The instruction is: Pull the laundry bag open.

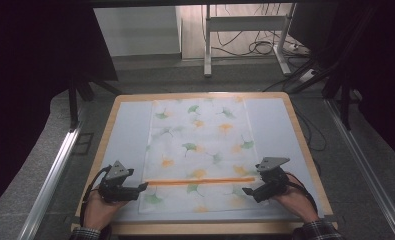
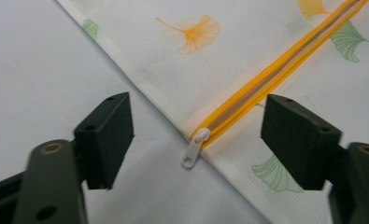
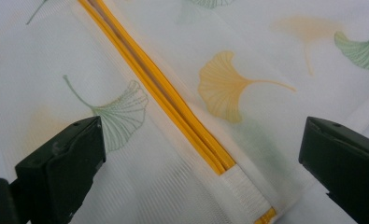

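A white mesh bag [image 1: 200, 145] printed with green and orange ginkgo leaves lies flat on the table. An orange zipper [image 1: 200, 181] runs across it near the front edge. My left gripper [image 1: 144, 187] sits at the zipper's left end, open. In the left gripper view its jaws [image 2: 198, 122] stand on either side of the white zipper pull [image 2: 194, 148] without touching it. My right gripper [image 1: 246, 190] is at the zipper's right end, open. In the right gripper view it [image 3: 201, 140] straddles the orange zipper [image 3: 173, 102] and its white fabric end tab [image 3: 245, 191].
The bag rests on a pale grey mat [image 1: 127, 130] over a wooden tabletop [image 1: 305, 145]. Metal rails [image 1: 55, 170] run along both sides. A white table frame [image 1: 245, 30] and cables lie on the floor beyond.
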A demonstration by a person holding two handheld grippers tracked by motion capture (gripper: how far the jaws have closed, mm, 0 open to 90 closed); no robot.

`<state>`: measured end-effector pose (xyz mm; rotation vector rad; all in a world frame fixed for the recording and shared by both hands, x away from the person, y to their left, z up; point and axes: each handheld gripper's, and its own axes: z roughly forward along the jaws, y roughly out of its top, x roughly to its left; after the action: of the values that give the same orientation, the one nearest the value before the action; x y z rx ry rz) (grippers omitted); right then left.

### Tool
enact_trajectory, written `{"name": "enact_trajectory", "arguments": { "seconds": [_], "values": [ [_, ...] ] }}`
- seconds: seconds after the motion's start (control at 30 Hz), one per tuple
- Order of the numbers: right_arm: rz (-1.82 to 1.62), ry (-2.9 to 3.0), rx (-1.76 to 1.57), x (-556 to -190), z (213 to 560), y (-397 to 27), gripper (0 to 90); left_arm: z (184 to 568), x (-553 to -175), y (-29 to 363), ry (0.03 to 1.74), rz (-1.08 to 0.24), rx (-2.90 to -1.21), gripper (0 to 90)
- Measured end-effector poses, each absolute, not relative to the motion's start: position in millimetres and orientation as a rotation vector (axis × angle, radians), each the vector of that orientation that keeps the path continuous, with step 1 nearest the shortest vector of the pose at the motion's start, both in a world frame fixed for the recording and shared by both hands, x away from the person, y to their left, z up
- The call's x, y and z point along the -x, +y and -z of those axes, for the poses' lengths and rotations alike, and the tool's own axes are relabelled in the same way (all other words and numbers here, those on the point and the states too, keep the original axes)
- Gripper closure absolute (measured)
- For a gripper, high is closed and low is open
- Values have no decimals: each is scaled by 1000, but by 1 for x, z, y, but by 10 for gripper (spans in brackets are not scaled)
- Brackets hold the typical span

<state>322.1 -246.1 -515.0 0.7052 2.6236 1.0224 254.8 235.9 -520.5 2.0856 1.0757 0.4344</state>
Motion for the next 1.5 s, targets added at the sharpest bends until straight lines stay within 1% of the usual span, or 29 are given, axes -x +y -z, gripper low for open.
{"name": "enact_trajectory", "arguments": {
  "seconds": [0.07, 0.1, 0.23, 0.33, 0.47, 0.5, 0.53, 0.7, 1.1, 1.5],
  "values": [
    [-1025, 2624, -698, -319, 513, -243, 0, 520, -254, 235, 1074, -436, -2084, 169],
    [-1025, 2624, -698, -319, 513, -243, 0, 520, -254, 234, 1075, -438, -2082, 169],
    [-1034, 2612, -686, -315, 508, -241, 0, 517, -253, 234, 1078, -430, -2065, 116],
    [-1067, 2584, -685, -310, 501, -239, 0, 515, -251, 233, 1077, -429, -2057, 92],
    [-1086, 2571, -685, -306, 497, -238, 0, 512, -249, 232, 1072, -432, -2049, 83],
    [-1088, 2564, -687, -304, 496, -237, 0, 512, -247, 231, 1052, -429, -2066, 54],
    [-1087, 2561, -687, -303, 495, -236, 0, 512, -247, 231, 1052, -429, -2066, 49],
    [-1090, 2547, -697, -299, 491, -236, 0, 509, -243, 229, 1032, -438, -2082, 40],
    [-1118, 2475, -704, -286, 478, -241, 0, 505, -227, 239, 1058, -508, -2075, 33],
    [-1148, 2402, -765, -269, 471, -263, 0, 507, -216, 254, 1098, -532, -2036, 21]
  ]
}}
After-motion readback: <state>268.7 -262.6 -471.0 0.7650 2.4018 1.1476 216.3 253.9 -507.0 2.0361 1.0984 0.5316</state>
